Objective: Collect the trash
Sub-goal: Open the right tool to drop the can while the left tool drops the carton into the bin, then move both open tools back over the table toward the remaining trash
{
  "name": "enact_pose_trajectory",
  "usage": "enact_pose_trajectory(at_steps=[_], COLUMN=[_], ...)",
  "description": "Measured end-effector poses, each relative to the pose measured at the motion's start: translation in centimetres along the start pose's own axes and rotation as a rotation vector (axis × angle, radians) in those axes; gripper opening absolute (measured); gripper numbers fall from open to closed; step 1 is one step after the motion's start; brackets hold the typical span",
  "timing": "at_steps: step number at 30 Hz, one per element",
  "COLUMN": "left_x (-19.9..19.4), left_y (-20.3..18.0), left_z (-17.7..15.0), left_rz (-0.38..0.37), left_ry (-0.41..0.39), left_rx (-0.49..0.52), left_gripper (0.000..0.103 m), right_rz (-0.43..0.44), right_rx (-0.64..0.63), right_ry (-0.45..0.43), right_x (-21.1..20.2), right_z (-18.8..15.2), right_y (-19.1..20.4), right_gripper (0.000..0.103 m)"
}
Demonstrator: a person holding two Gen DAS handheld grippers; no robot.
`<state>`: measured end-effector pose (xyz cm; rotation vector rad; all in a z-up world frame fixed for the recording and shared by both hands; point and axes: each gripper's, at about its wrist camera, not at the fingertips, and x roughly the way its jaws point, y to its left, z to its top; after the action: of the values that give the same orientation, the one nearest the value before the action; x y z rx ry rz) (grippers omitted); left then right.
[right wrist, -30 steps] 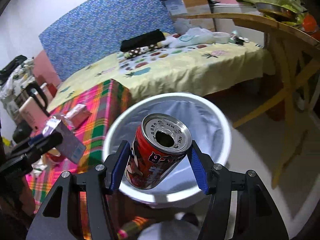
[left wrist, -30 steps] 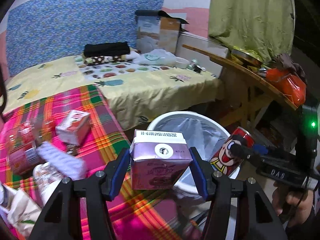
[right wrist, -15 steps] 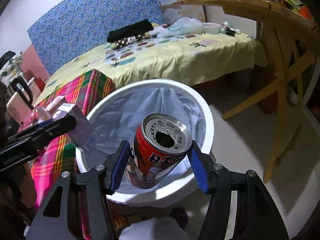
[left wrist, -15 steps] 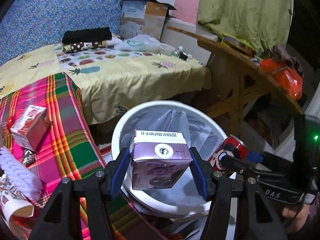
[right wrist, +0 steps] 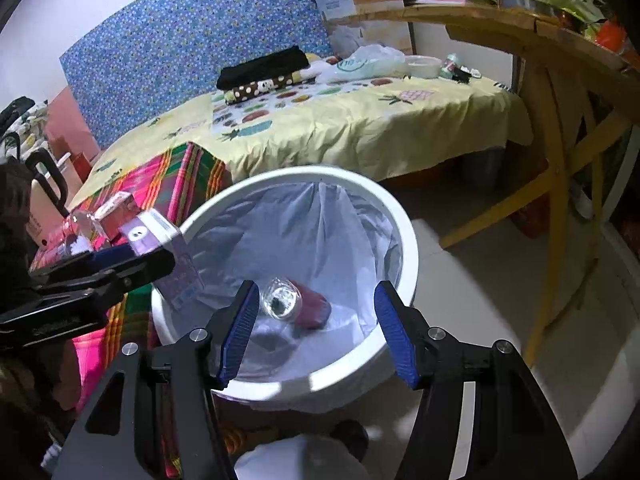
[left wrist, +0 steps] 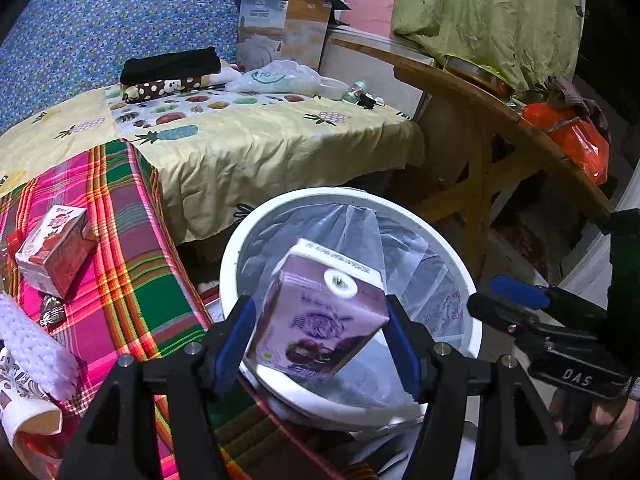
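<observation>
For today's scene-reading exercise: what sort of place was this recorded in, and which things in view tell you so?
Most likely a lived-in bedroom at home: a bed under a yellow fruit-print sheet with folded clothes on it, a wooden table alongside, and a lined white trash bin on the floor.

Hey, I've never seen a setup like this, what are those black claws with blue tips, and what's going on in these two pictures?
They are hand-held grippers, one per hand, each with a camera looking along its fingers. In the left camera's view, the left gripper has its jaws apart around a tilted purple carton above a white lined bin. In the right camera's view, the right gripper is open and empty; a red can lies inside the bin. A pink carton lies on the plaid cloth nearby.
</observation>
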<state>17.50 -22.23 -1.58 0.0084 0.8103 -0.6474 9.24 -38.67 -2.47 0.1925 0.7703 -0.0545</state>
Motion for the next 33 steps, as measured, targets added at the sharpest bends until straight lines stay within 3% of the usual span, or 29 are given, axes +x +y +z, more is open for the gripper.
enact_pose_trajectory(at_steps=[4,16,27,33], left_x=[-0.5,-3.9,-8.7,-10.2], left_y=[0.4,1.6,3.8,4.8], left_z=[-0.3,-1.6,-4.7,-6.7], left_rz=[-0.007,0.014,0.129,0.174], left_ry=[-0.009,-0.057,-0.095,-0.096], left_rx=[-0.017,-0.062,-0.119,-0.137], left_gripper=[0.072,0.073,0.073,0.073], right_rz=[0.012,0.046,0.14,0.2], right_rx=[0.007,0.001,-0.07,-0.123], right_ry=[-0.019,-0.041,-0.078,-0.041], right_x=[-0.5,-1.6,-2.4,-2.1], right_z=[0.0,-0.2,-0.7,-1.4], right_y=[0.1,1.2,5.2,7.4], right_gripper=[0.061,0.061,0.062,0.062])
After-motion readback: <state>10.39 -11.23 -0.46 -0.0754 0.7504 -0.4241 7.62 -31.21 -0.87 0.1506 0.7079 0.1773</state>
